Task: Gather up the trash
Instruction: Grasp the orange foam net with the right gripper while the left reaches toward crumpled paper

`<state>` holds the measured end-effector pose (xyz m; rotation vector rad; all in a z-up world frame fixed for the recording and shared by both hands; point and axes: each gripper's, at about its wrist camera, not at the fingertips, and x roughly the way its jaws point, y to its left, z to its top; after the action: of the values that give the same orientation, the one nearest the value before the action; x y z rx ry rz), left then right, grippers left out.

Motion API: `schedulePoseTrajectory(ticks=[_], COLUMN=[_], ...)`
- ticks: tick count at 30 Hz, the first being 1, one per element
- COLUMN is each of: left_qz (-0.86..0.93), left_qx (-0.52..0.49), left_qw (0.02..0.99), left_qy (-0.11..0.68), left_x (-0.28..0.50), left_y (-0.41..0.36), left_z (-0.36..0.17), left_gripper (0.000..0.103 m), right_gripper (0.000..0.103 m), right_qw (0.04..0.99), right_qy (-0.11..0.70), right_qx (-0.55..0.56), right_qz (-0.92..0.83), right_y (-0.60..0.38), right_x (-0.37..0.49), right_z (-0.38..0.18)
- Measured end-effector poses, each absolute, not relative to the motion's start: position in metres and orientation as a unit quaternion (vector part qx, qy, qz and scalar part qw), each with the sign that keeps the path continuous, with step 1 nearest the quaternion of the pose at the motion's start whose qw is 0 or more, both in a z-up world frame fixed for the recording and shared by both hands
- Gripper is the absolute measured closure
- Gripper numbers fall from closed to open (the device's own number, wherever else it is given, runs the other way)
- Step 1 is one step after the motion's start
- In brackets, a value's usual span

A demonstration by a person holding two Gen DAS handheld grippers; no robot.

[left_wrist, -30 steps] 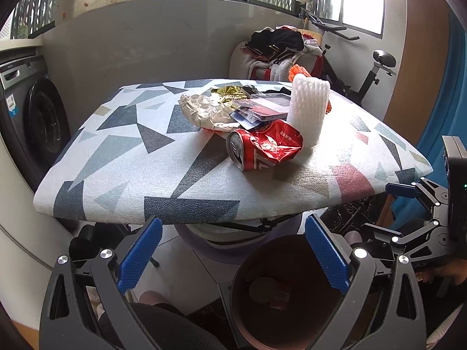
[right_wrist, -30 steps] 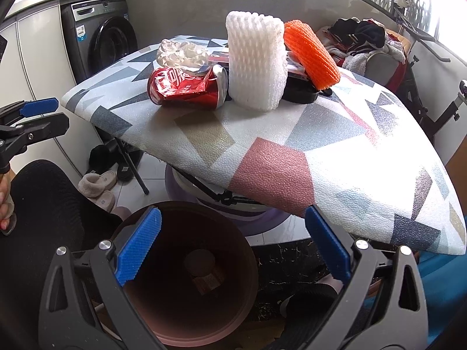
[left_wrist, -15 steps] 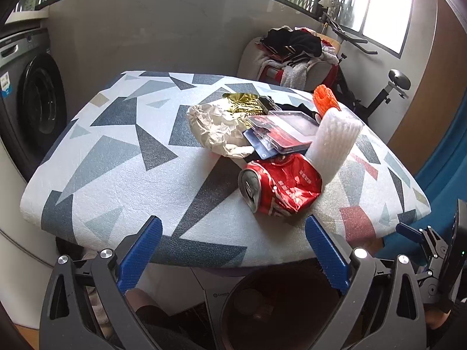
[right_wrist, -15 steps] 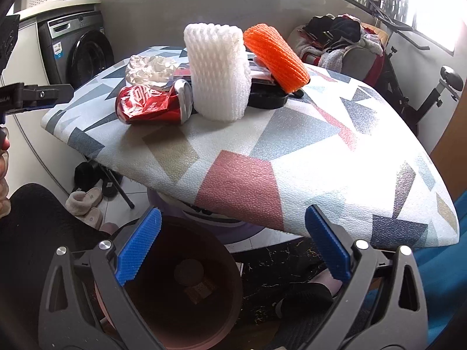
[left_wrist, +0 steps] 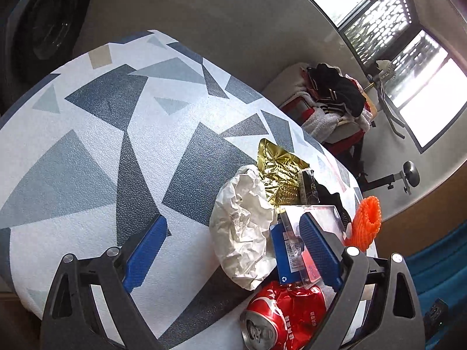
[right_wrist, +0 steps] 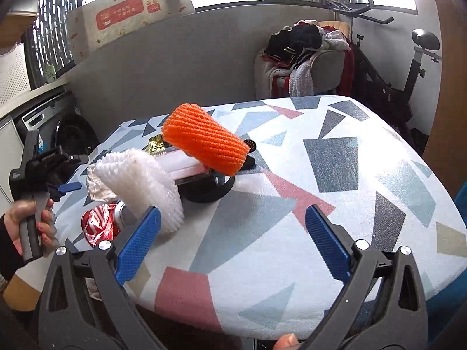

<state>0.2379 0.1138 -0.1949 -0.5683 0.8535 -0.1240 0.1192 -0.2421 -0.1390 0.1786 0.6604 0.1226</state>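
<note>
Both grippers have swung up from the bin to the bench. Left gripper, fingers closing around crumpled paper at twelve o'clock; right gripper gapes, empty. Next: pinch squarely.

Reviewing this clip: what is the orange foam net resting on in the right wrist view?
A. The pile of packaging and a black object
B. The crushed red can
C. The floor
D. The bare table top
A: the orange foam net lies tilted on top of the flat packaging and a black object, clear of the crushed red can and the table.
</note>
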Motion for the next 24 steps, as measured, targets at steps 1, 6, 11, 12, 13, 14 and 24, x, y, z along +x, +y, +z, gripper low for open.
schedulePoseTrajectory(ticks=[1, 6, 11, 12, 13, 14, 24], left_qz=[-0.064, -0.069, -0.091, -0.093, -0.095, -0.097, -0.086], left_qx=[-0.267, -0.271, -0.282, -0.284, -0.288, -0.294, -0.312], left_qw=[0.870, 0.868, 0.862, 0.861, 0.859, 0.856, 0.840], left_qy=[0.410, 0.411, 0.411, 0.411, 0.412, 0.414, 0.436], left_x=[0.240, 0.242, 0.244, 0.244, 0.245, 0.246, 0.259], left_y=[0.112, 0.118, 0.124, 0.124, 0.125, 0.126, 0.115], left_z=[-0.196, -0.202, -0.204, -0.205, -0.206, -0.207, -0.227], left_gripper=[0.014, 0.014, 0.014, 0.014, 0.014, 0.014, 0.014], right_gripper=[0.006, 0.006, 0.006, 0.006, 0.006, 0.019, 0.078], right_qw=[0.941, 0.938, 0.908, 0.903, 0.898, 0.894, 0.932], right_qy=[0.320, 0.330, 0.390, 0.400, 0.408, 0.411, 0.308], right_qx=[0.083, 0.000, 0.017, 0.023, 0.025, 0.026, 0.127], right_qz=[0.067, 0.103, 0.153, 0.156, 0.166, 0.176, 0.146], right_y=[-0.241, -0.204, -0.189, -0.187, -0.187, -0.185, -0.239], right_x=[0.133, 0.206, 0.275, 0.284, 0.291, 0.293, 0.248], right_z=[-0.135, -0.124, -0.132, -0.134, -0.136, -0.139, -0.097])
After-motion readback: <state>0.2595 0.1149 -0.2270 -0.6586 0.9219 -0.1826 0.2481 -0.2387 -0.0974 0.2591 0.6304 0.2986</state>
